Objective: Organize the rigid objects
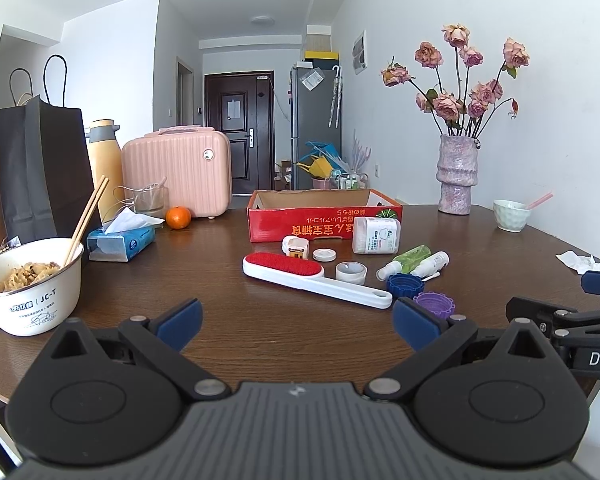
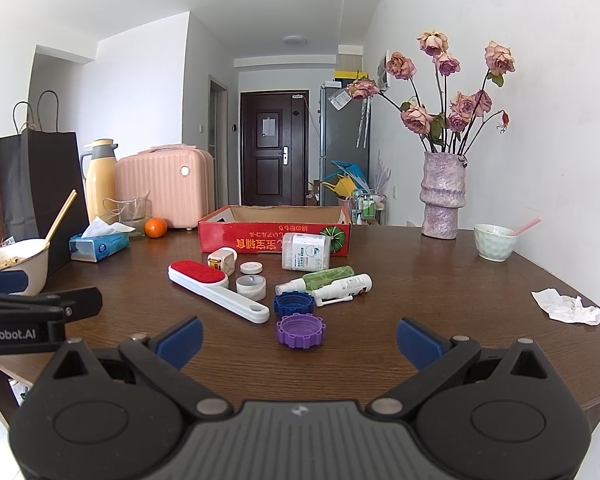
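Both grippers hover open and empty over the tabletop (image 2: pixel 440 292); the purple cap (image 2: pixel 300 332) lies just ahead of the right gripper (image 2: pixel 299 339), nearer than to the left gripper (image 1: pixel 296 320), the red box (image 2: pixel 274 234) farther beyond.

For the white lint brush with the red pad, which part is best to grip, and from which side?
Probably the bare white handle of the white lint brush with the red pad, near its holed end. It lies flat on the brown wooden table and is narrower than the head, so come from above with fingers across its width.
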